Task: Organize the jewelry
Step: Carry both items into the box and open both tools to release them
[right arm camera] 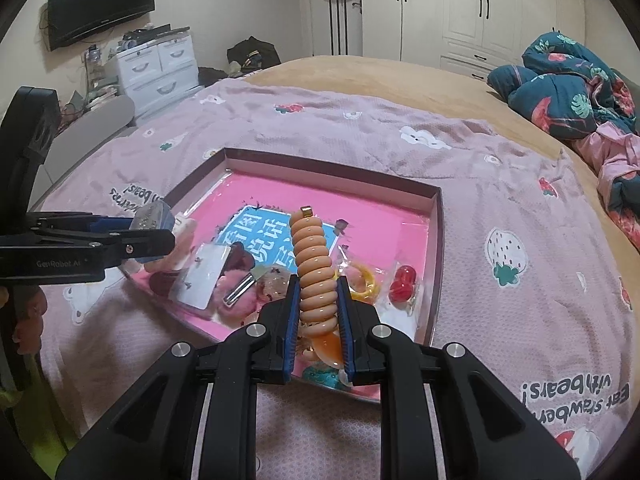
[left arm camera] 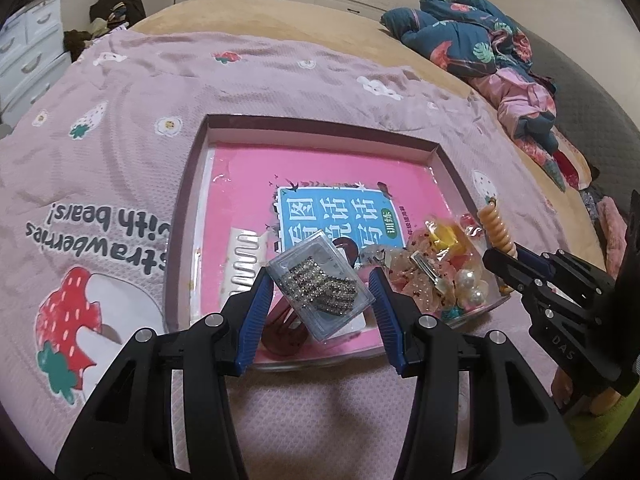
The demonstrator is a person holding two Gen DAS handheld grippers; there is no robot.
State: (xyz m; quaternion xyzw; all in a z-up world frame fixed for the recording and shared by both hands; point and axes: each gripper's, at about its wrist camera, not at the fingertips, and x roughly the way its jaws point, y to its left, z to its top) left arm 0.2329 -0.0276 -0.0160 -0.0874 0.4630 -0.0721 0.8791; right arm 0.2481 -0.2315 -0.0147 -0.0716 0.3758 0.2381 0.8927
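My left gripper [left arm camera: 322, 284] clamps the clear rhinestone case [left arm camera: 320, 285] by its corners over the tray's [left arm camera: 320, 126] near edge; it could twist out; my right gripper [right arm camera: 318, 304] squeezes the spiral hair tie [right arm camera: 314, 264] above the tray's near-right pile [left arm camera: 452, 276]; springy coils may squirt free.

The blanket [right arm camera: 520, 184] carries, upside down, "Eat strawberries with bears!", the right gripper [left arm camera: 500, 264] has "DAS" on its body, the left gripper [right arm camera: 160, 236] has "GenRobot.AI", and the pink book [left arm camera: 340, 208] shows Chinese characters, upside down.
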